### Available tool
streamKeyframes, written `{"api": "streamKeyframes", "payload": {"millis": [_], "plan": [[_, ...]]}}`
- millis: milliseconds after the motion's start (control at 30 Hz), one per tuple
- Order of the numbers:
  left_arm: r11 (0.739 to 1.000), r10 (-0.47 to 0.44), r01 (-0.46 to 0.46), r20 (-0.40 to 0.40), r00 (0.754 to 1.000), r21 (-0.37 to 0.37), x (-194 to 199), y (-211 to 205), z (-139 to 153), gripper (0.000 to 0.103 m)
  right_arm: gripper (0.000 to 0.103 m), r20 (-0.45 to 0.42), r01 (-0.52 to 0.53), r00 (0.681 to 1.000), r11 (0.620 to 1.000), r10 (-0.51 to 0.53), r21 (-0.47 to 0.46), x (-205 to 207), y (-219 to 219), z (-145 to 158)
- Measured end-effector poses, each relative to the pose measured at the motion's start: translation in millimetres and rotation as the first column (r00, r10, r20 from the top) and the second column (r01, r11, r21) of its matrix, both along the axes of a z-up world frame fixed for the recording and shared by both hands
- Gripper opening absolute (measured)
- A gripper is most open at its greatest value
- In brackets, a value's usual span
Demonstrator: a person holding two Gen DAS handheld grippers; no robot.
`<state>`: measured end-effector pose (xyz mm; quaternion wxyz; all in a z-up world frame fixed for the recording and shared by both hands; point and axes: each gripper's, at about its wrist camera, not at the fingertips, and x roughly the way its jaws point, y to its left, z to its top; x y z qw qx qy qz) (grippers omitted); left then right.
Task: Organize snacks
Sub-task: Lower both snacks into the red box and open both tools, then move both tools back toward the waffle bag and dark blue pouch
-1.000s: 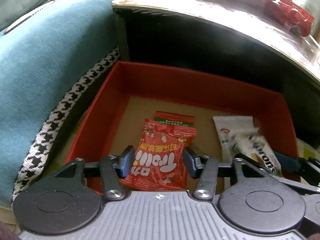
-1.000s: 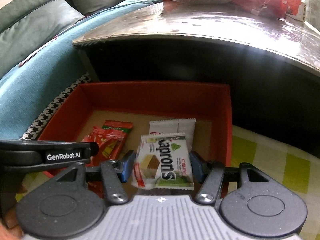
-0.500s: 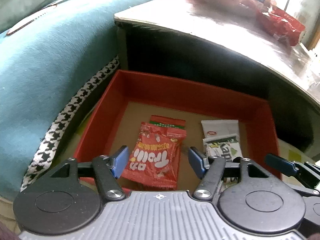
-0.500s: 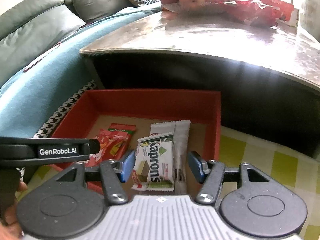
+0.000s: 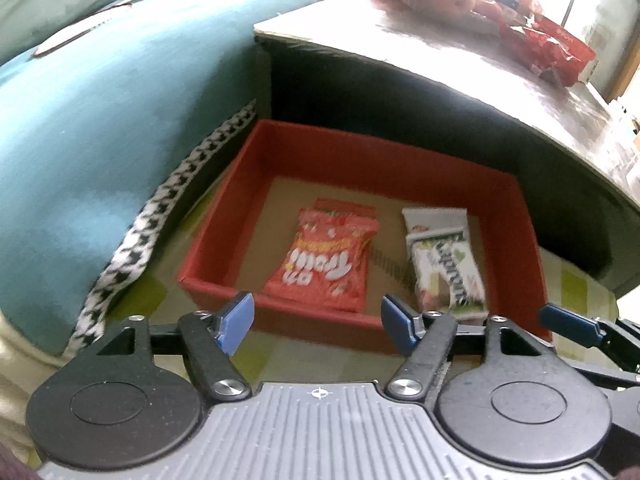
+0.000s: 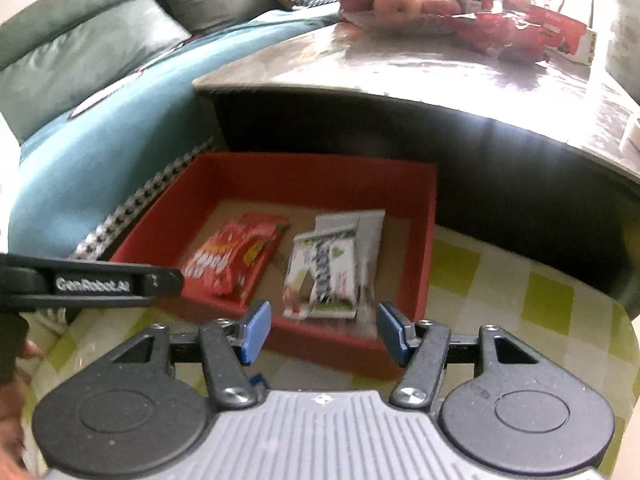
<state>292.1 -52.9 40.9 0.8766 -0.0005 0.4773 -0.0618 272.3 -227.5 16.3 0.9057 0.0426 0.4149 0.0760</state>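
Note:
A red open box (image 5: 384,164) (image 6: 312,178) sits on the floor mat in front of a low table. Inside lie a red Trolli candy bag (image 5: 326,260) (image 6: 228,254) on top of another red packet, and a white-green Kaprons wafer pack (image 5: 444,272) (image 6: 324,276) on top of a white pack (image 6: 370,224). My left gripper (image 5: 316,322) is open and empty, above the box's near wall. My right gripper (image 6: 322,332) is open and empty, just before the box's near wall.
A low table (image 6: 420,68) with a glossy top stands behind the box, carrying a bowl of apples (image 6: 396,0) and red snack packs (image 6: 520,36). A teal sofa cover (image 5: 100,120) with houndstooth trim lies on the left. A green-checked mat (image 6: 520,300) covers the floor.
Both grippers opened, letting go of the Trolli bag and the Kaprons pack into the box, then drew back and up. Both packs now lie flat in the box.

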Motion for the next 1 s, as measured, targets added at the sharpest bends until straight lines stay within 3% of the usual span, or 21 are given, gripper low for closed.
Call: {"api": "streamKeyframes", "payload": {"millis": [500,1000], "plan": [[0.997,0.074,-0.072,-0.083,0.994,0.030,-48.3,57.6,-15.8,0.077,0.060,-0.036,-0.110,0.993,0.994,0.110,-0.007,-29.9,32.6,-7.0],[0.995,0.095,-0.090,-0.137,0.986,0.039,-72.2,70.7,-32.5,0.080,0.060,-0.076,-0.160,0.984,0.987,0.159,-0.010,-52.6,36.1,-13.7]]}}
